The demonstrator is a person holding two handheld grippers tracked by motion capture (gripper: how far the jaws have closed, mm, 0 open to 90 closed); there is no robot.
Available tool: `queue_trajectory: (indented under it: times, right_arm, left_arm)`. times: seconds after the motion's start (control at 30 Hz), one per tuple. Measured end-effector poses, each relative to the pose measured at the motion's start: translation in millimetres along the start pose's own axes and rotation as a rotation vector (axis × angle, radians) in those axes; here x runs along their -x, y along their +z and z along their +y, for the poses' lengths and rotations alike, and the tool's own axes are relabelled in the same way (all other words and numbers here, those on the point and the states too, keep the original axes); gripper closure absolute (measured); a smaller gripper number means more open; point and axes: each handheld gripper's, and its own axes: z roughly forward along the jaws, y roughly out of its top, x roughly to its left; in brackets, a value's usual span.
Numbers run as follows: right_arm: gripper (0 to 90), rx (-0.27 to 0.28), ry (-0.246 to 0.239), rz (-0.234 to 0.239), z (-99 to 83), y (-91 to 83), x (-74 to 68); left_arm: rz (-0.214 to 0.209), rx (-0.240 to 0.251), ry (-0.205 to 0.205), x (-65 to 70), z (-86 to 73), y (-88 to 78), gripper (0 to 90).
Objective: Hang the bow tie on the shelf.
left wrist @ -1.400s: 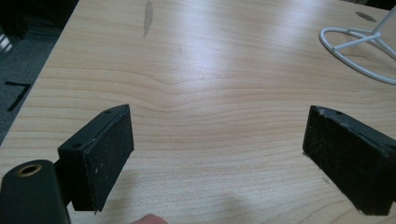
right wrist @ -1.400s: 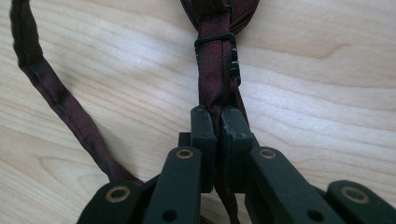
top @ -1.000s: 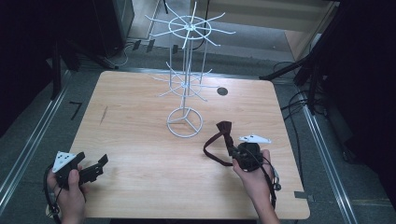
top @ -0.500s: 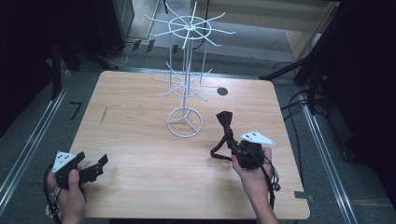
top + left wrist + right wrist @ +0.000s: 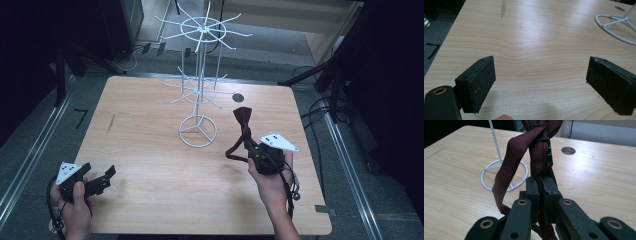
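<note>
From the high view, the right gripper (image 5: 248, 146) sits around 4 o'clock of the table (image 5: 150, 150) and is clamped on a dark maroon bow tie (image 5: 243, 118), which is held up off the wood, bow knot on top and its strap looping down to the left of the jaws. The white wire rack (image 5: 198, 95) stands just past table center, toward 12 o'clock, apart from the tie. The left gripper (image 5: 100, 178) is down at 7 o'clock, jaws spread, nothing in them. In the left gripper view its two black pads (image 5: 482, 82) are wide apart over bare wood, with part of the rack's ring base (image 5: 616, 30) cut off at 2 o'clock. In the right gripper view the jaws pinch the tie's strap (image 5: 537, 167) tight; there's a small black clasp (image 5: 547, 147) on it, and the bow itself is cropped off the top edge, so its shape is hard to make out here.
</note>
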Motion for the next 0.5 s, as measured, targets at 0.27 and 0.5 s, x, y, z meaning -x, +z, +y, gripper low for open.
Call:
queue_trajectory:
  times: [0.27,0.5]
  right_arm:
    - [86.3,0.038,-0.012,-0.007,11.0,-5.2,-3.2]
    - [86.3,0.066,-0.025,-0.007,17.1,-6.7,-7.2]
  left_arm:
    - [0.000,-0.001,-0.001,-0.1,0.0,0.0,9.4]
    - [0.000,0.001,-0.003,0.1,0.0,0.2,9.4]
